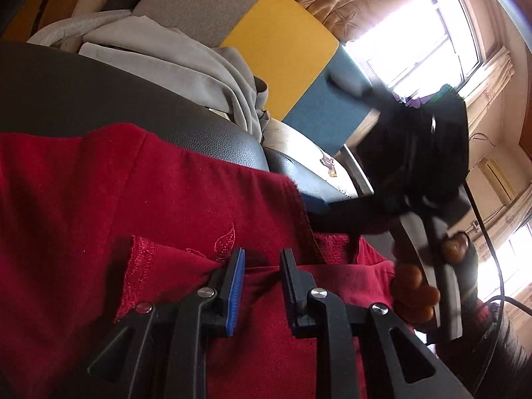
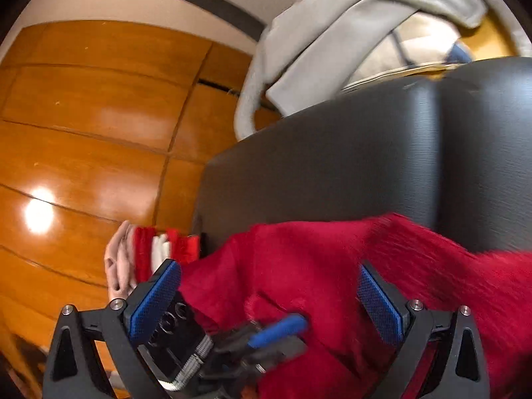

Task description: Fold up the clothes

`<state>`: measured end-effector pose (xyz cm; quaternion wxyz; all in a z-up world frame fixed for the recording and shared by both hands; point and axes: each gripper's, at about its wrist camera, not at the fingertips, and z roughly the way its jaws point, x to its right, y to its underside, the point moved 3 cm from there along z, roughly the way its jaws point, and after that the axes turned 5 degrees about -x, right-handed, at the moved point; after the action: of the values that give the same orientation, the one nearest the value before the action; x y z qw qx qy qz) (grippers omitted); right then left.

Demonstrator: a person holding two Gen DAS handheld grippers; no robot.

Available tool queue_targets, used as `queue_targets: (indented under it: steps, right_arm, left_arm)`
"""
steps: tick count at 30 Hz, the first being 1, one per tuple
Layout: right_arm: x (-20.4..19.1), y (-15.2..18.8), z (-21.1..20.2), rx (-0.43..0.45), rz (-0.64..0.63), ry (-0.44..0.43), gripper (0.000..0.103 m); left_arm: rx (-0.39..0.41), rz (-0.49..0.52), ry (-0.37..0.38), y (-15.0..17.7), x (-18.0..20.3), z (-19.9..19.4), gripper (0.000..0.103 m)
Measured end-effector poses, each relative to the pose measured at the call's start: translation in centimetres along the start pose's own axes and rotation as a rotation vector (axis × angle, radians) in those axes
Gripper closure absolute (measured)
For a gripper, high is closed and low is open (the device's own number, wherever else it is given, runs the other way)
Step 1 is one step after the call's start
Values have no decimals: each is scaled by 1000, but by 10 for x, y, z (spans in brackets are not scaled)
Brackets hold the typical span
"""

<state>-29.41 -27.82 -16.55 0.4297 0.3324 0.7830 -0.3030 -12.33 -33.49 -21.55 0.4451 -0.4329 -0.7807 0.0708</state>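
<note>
A dark red garment (image 1: 99, 199) with an embroidered leaf lies over a black leather seat (image 1: 99, 99). In the left wrist view my left gripper (image 1: 262, 266) is shut on a bunched hem of this cloth, and wrinkles pull toward its fingers. My right gripper (image 1: 332, 214) shows there as a blurred black shape reaching the garment's far edge, held by a hand (image 1: 412, 292). In the right wrist view the right gripper (image 2: 267, 299) stands wide open over the red garment (image 2: 332, 259), nothing between its blue pads. The left gripper (image 2: 282, 329) appears blurred below it.
A grey garment (image 1: 186, 66) is piled behind the seat (image 2: 365, 166), also seen as the grey garment (image 2: 316, 33). A yellow and blue panel (image 1: 282, 56) and a bright window (image 1: 415, 50) stand beyond. Wood floor (image 2: 83, 116) lies left of the seat. A hand (image 2: 116, 262) with a red-white cuff is near the floor side.
</note>
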Motion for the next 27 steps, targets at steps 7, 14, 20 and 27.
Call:
queue_targets:
  steps: [7,14,20,27]
  right_arm:
    - [10,-13,21,107,20,16,0]
    - [-9,38,-15,135,-101,301,0]
    - [-25,81,-48,158,-204,546,0]
    - [-14,134,-52,193,-322,786,0]
  left_arm:
    - [14,0,-19,-1,1,3,83]
    - [10,-8,-14,0,0,-3,83]
    - [15,-47,-42,5,1,-27,76]
    - [164,-210,-93,21,-19,-129,56]
